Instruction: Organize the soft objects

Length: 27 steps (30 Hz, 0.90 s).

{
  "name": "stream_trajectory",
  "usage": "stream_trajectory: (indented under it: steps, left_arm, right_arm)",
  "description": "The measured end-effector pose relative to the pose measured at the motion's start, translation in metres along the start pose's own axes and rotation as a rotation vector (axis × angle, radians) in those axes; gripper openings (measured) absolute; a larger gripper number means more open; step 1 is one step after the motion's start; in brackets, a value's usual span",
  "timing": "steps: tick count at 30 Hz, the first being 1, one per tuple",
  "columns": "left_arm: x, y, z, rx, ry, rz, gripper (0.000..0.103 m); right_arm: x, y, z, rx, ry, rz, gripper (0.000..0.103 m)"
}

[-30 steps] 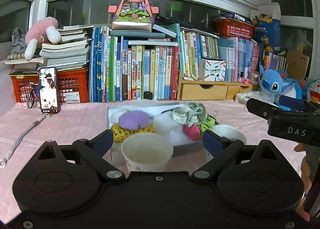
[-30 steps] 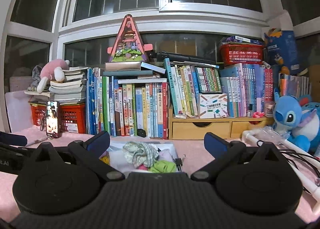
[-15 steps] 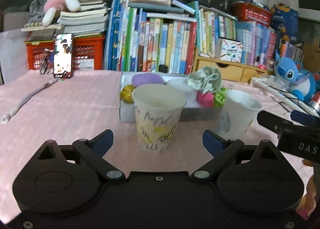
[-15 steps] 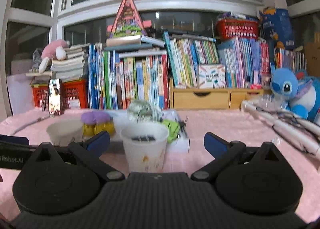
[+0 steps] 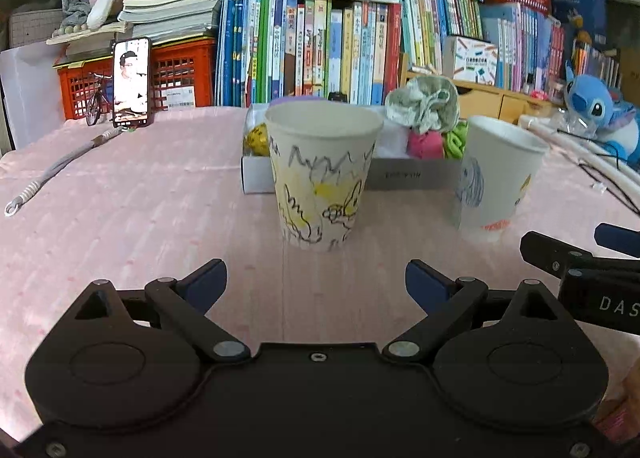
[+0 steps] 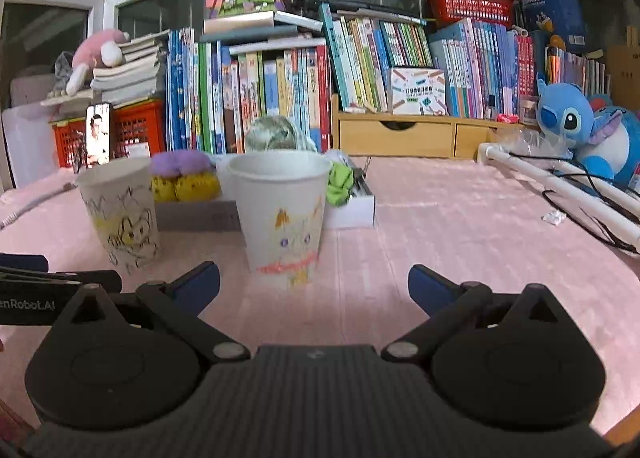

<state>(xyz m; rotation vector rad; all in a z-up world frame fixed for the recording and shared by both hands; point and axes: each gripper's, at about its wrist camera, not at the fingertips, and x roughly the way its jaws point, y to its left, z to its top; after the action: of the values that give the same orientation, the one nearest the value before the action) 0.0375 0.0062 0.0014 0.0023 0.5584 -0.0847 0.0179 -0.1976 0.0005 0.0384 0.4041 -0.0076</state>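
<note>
Two cups up front, both grippers gaping and empty over the pink cloth point(image 5: 140, 197).

Behind the cups sits one low box point(image 6: 348, 209), its middle hidden by the left cup point(image 5: 322, 177) in the left view and by the right cup point(image 6: 280, 213) in the right view. The soft things are heaped in it: one grey-green bundle point(image 5: 424, 103), a purple puff point(image 6: 180, 163) on two yellow ones point(image 6: 186, 185), one pink piece point(image 5: 426, 143), one green piece point(image 6: 340, 181). What is inside either cup can't be made out. Left gripper point(image 5: 316, 284) is spread wide just short of its cup, gripping nothing; right gripper point(image 6: 314, 284) likewise, wide apart and bare.
</note>
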Motion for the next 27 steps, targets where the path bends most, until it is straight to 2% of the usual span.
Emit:
stream_trajectory:
  steps: [7, 14, 27]
  left_arm:
    - [0.009, 0.001, -0.006, -0.007, 0.027, 0.016, 0.096]
    - [0.013, -0.002, -0.011, 0.006, 0.017, 0.044, 0.097]
    - [0.017, -0.003, -0.008, 0.019, 0.043, 0.039, 0.102]
  right_arm:
    - [0.005, 0.001, -0.009, -0.014, 0.045, -0.004, 0.103]
    - [0.009, 0.004, -0.009, -0.033, 0.075, -0.026, 0.103]
    - [0.014, 0.014, -0.009, -0.113, 0.125, -0.033, 0.103]
